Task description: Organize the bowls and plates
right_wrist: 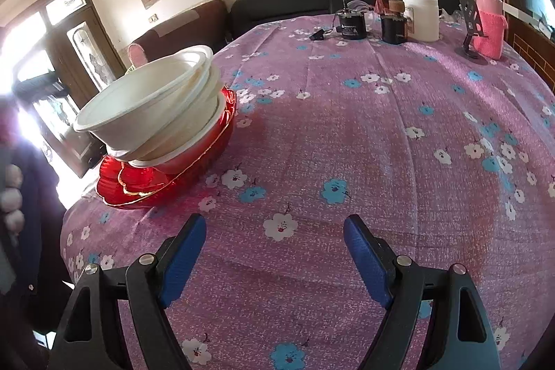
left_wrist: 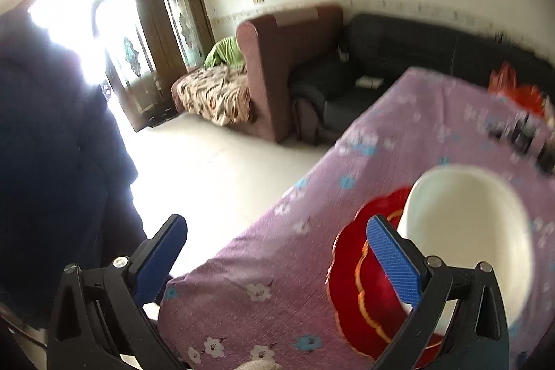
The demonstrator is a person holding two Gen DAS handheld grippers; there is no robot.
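Observation:
A stack of white bowls leans to the left on red scalloped plates at the left corner of the table. In the left wrist view the white bowls and red plates sit to the right, blurred. My left gripper is open and empty, its right finger just in front of the bowls' rim. My right gripper is open and empty, low over the cloth, to the right of the stack and apart from it.
The table has a purple flowered cloth. At its far edge stand a white jar, dark cans, a pink-sleeved flask and a phone stand. The table's left edge drops to the floor. Sofas stand behind.

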